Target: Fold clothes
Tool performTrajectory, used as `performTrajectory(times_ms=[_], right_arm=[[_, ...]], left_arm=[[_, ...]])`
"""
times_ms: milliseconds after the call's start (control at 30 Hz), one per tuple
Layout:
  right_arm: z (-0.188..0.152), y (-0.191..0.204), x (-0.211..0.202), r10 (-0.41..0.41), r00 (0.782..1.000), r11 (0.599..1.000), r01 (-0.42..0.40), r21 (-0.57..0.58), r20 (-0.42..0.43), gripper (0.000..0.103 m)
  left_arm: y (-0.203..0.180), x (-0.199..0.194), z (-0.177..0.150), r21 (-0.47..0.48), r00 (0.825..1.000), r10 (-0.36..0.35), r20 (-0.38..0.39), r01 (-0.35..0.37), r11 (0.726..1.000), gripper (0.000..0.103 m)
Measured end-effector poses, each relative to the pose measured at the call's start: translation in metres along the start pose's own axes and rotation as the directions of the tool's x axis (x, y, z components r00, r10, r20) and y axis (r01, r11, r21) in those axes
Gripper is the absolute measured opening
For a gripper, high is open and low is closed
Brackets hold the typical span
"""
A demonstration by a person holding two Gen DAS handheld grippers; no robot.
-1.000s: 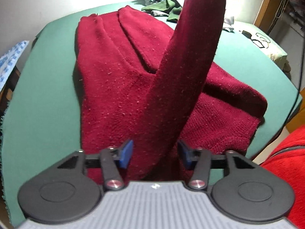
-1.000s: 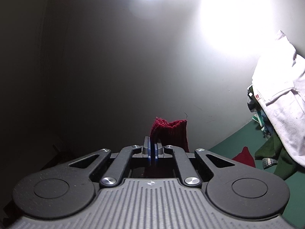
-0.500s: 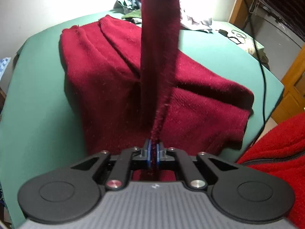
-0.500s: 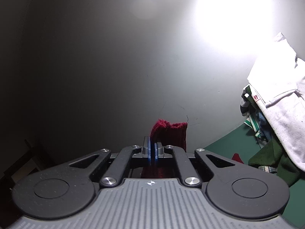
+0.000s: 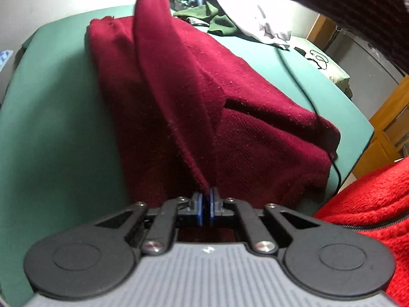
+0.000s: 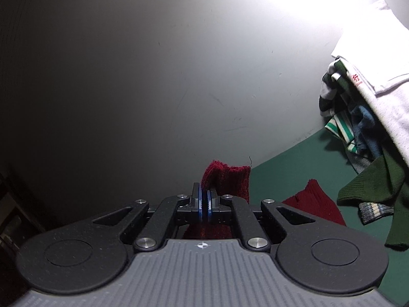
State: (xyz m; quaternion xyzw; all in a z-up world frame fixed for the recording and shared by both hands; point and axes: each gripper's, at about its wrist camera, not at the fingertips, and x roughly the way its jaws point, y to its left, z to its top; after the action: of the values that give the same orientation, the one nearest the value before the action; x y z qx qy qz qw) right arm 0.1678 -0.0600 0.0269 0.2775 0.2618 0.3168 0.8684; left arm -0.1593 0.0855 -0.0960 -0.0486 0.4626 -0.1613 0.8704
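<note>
A dark red knitted sweater (image 5: pixel 255 117) lies partly folded on the green table (image 5: pixel 51 133). One sleeve (image 5: pixel 163 58) rises from it as a taut band toward the upper edge of the left wrist view. My left gripper (image 5: pixel 206 199) is shut on the near edge of that sleeve. In the right wrist view my right gripper (image 6: pixel 204 199) is shut on the sleeve's ribbed cuff (image 6: pixel 227 179), held up above the table's far edge. A further corner of the sweater (image 6: pixel 314 202) shows just right of that gripper.
A pile of other clothes (image 6: pixel 370 117), white, green and striped, sits at the table's far end near the grey wall (image 6: pixel 153 76). A black cable (image 5: pixel 301 87) runs over the table's right side. A person's red fleece (image 5: pixel 370 204) is at the right. A dark sleeve (image 5: pixel 358 7) crosses the upper right.
My left gripper's jaws shut on the sleeve's near edge. The sleeve went from a round tube to a flat taut band leaning left. The right gripper carried the cuff lower, toward the table.
</note>
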Motion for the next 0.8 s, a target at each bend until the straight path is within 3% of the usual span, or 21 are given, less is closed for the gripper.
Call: performTrajectory(times_ms=[400,667,733,800], right_arm=[[-0.05,0.001,0.098,-0.134,0.981,0.982,0.113,-0.152,-0.14,0.005],[-0.077,0.005,0.134,-0.24,0.958,0.925,0.176,-0.338,-0.159,0.005],[-0.083,0.0,0.142,-0.245,0.954,0.92,0.173,-0.352,-0.171,0.005],[-0.086,-0.008,0.149,-0.212,0.957,0.937,0.14,-0.319,-0.201,0.013]], left_arm=[[0.013,0.003,0.005,-0.07,0.999,-0.032,-0.012,0.031,0.997,0.013],[0.022,0.004,0.009,-0.068,0.997,-0.069,-0.036,0.067,0.995,0.016],[0.022,0.004,0.01,-0.064,0.996,-0.075,-0.042,0.072,0.995,0.016],[0.023,0.004,0.011,-0.059,0.996,-0.078,-0.047,0.075,0.995,0.017]])
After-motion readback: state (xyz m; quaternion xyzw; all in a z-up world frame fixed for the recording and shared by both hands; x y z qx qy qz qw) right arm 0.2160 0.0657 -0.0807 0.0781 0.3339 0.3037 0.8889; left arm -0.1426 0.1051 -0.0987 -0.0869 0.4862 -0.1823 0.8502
